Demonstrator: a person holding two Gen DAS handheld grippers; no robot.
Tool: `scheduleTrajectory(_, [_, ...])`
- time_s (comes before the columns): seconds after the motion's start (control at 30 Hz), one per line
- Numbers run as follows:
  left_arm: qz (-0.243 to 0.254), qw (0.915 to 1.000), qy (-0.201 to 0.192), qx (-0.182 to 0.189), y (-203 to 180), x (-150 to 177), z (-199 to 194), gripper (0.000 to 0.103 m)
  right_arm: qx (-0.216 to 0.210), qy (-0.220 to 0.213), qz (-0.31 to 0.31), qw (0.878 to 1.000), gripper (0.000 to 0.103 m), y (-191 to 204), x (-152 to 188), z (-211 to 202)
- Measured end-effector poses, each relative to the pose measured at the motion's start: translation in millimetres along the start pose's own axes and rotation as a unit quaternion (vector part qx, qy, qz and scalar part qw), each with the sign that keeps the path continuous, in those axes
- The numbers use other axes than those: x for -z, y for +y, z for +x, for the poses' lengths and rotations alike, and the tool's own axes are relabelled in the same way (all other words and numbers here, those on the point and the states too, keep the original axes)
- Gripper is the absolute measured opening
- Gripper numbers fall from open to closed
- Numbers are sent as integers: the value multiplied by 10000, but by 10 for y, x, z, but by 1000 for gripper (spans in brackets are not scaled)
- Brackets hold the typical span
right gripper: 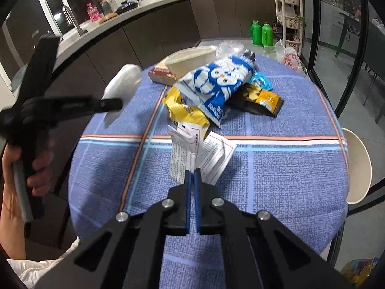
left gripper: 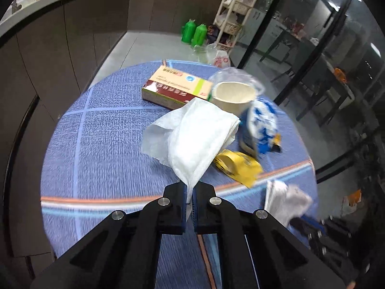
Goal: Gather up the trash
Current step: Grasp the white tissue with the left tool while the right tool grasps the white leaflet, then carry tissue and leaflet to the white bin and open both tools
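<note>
My left gripper (left gripper: pixel 189 190) is shut on a white tissue (left gripper: pixel 192 132) and holds it above the blue round table (left gripper: pixel 101 149). My right gripper (right gripper: pixel 192 172) is shut on a folded printed paper leaflet (right gripper: pixel 192 154) over the table's middle. On the table lie a yellow wrapper (right gripper: pixel 185 110), a blue and white snack bag (right gripper: pixel 216 84), a black and orange wrapper (right gripper: pixel 262 101), a cream paper cup (left gripper: pixel 233 96) and a medicine box (left gripper: pixel 175 86). The left gripper with the tissue (right gripper: pixel 122 82) also shows at the left of the right wrist view.
A white chair (right gripper: pixel 358 163) stands at the table's right edge. Two green jugs (right gripper: pixel 261 33) and a white rack (right gripper: pixel 288 7) stand on the floor beyond. A kitchen counter (right gripper: pixel 144 12) curves behind. Glass doors are at right.
</note>
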State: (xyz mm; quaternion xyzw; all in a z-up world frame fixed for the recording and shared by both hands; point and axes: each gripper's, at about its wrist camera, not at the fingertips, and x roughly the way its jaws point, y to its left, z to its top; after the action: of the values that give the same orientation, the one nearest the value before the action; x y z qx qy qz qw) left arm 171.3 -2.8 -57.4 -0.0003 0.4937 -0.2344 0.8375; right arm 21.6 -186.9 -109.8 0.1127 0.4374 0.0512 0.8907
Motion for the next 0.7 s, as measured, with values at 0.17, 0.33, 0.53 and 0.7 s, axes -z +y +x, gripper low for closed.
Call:
scheduleTrajectory(0.17, [316, 9988, -103, 348, -350, 121, -231, 3, 124, -419, 111, 9990, 4, -129, -56, -322])
scheduleTrajectory(0.33, [799, 9932, -137, 839, -981, 64, -201, 3, 481, -864, 353, 9945, 4, -510, -132, -626])
scheduleTrajectory(0.53, [1466, 9817, -21, 1213, -1806, -90, 157, 3, 1120, -1169, 875, 9829, 4, -1299, -72, -874])
scheduleTrajectory(0.7, [1854, 9684, 266, 1648, -2589, -214, 618, 3, 1553, -1098, 1342, 9725, 4, -2016, 120, -844])
